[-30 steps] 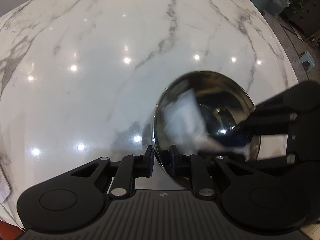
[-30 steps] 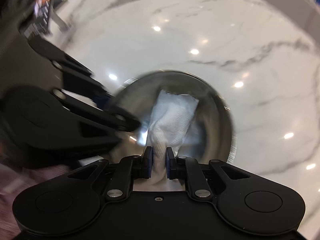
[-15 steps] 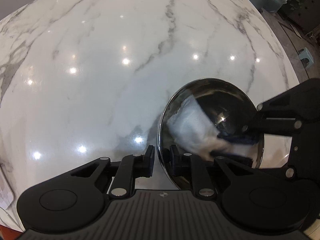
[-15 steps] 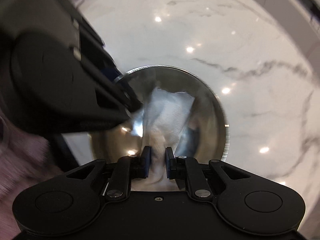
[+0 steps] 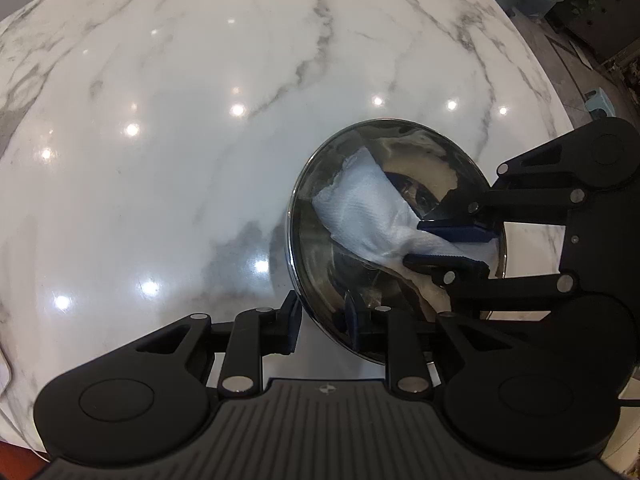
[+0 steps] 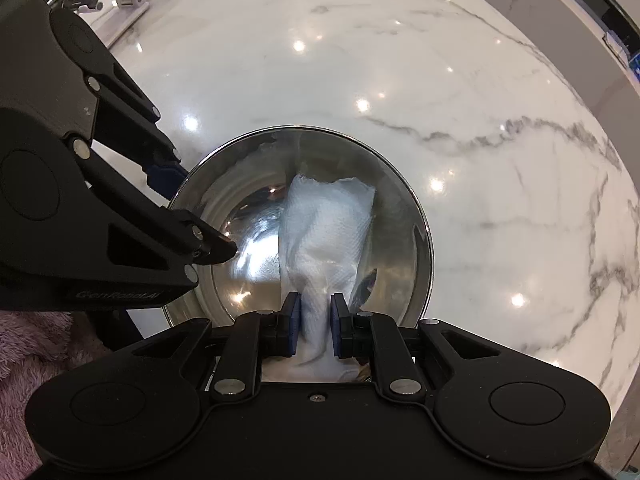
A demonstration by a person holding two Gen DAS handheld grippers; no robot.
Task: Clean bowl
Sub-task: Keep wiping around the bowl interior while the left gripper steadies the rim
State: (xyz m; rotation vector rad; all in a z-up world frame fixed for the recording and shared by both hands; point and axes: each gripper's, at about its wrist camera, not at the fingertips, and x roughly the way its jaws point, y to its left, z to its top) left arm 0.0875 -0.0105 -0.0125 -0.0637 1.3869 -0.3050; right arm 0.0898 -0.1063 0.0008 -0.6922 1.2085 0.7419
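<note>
While a second ago clamped, left tongs (image 5: pixel 320 316) opening astride bowl (image 5: pixel 320 200) rim; right tongs (image 6: pixel 313 322) pinching towel (image 6: pixel 324 224).

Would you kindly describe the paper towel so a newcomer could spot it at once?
On the white marble countertop sits a shiny round steel bowl. Inside it lies the crumpled white paper towel, pinched by the right gripper: the only soft, matte thing there.

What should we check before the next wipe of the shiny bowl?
1. Right gripper jaws pinch the paper towel: ok.
2. Towel lies inside the bowl: ok.
3. Left gripper jaws straddle the bowl rim: ok.
4. Left jaws firm on the rim: not ok, they are opening, pads off it.
5. Bowl sits on the marble table, away from its edge: ok.
6. Bowl spotless: cannot tell.
</note>
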